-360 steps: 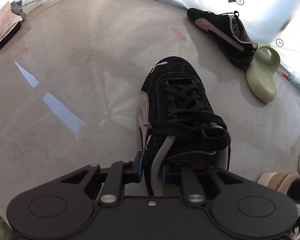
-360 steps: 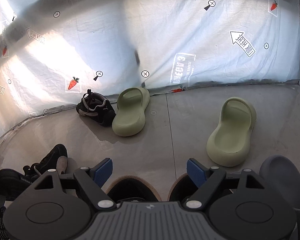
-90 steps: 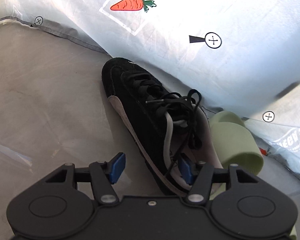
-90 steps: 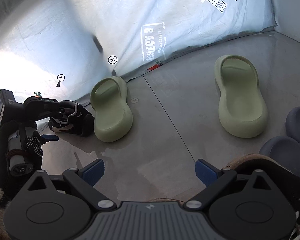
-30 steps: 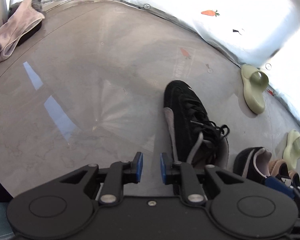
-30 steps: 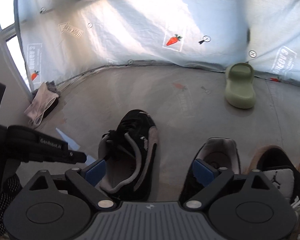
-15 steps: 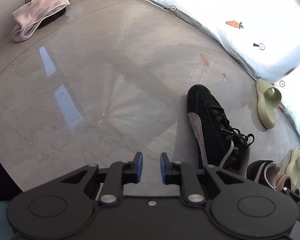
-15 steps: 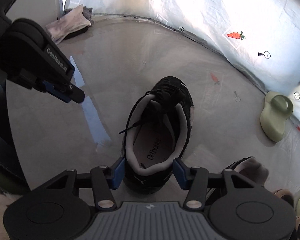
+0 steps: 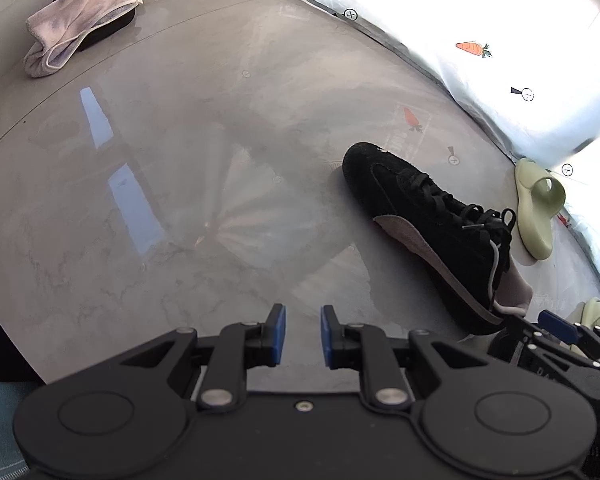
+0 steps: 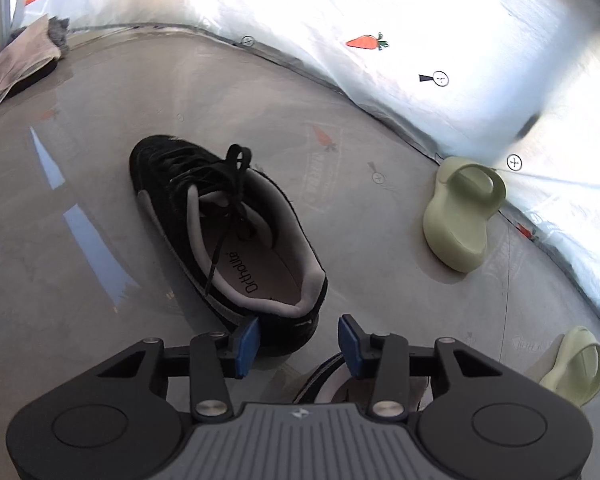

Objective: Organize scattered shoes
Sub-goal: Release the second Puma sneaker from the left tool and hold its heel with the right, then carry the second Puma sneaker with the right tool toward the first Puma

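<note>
Sneaker (image 10: 228, 236) heel sits at your right gripper's (image 10: 298, 338) eleven o'clock, jaws just narrowed, pinching nothing; left gripper (image 9: 302, 334) pressed together, empty.

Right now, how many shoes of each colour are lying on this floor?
Black sneakers: 2, one in full view, one half hidden at the bottom edge
Pale green slides: 2
Pinkish soft thing by the far wall, unclear whether footwear: 1
Total: 5
</note>
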### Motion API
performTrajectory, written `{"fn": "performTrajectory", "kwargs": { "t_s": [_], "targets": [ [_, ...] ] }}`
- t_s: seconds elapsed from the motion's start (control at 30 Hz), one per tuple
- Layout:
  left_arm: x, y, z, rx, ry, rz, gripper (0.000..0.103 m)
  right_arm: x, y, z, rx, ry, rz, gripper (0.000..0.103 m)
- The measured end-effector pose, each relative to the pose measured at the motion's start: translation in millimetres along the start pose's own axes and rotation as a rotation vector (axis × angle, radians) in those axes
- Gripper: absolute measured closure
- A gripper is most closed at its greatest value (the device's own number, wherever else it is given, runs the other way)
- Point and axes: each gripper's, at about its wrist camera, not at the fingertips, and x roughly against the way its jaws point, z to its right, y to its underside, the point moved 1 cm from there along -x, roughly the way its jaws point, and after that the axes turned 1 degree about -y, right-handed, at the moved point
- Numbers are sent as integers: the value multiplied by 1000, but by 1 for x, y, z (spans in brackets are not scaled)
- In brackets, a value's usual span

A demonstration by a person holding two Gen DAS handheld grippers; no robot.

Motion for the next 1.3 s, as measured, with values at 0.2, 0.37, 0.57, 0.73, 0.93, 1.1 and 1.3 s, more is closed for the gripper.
{"fn": "performTrajectory", "kwargs": {
  "t_s": [0.2, 0.37, 0.57, 0.73, 0.93, 1.1, 1.3],
  "targets": [
    [-1, 0, -1, 14, -1, -3, 85, 10, 0, -29, 66, -125, 48, 62],
    [1, 3, 0, -1, -2, 2, 85, -16, 5, -26, 13, -182, -42, 71],
    [-2, 2, -1, 10, -11, -14, 85, -34, -7, 2, -105, -123, -68, 76],
    [-5, 4, 1, 0, -17, -22, 84, -62, -20, 27, -224, -47, -101, 73],
    [-13, 0, -4, 33, -36, -35, 81, -49, -8, 40, -519, -143, -103, 59],
    [-18, -3, -5, 45, -30, -49, 80, -37, -3, 22, -787, -331, 6, 47],
    [-18, 2, -3, 21, -38, -59, 79, -51, -26, 1, -845, -224, 74, 33]
  ]
}}
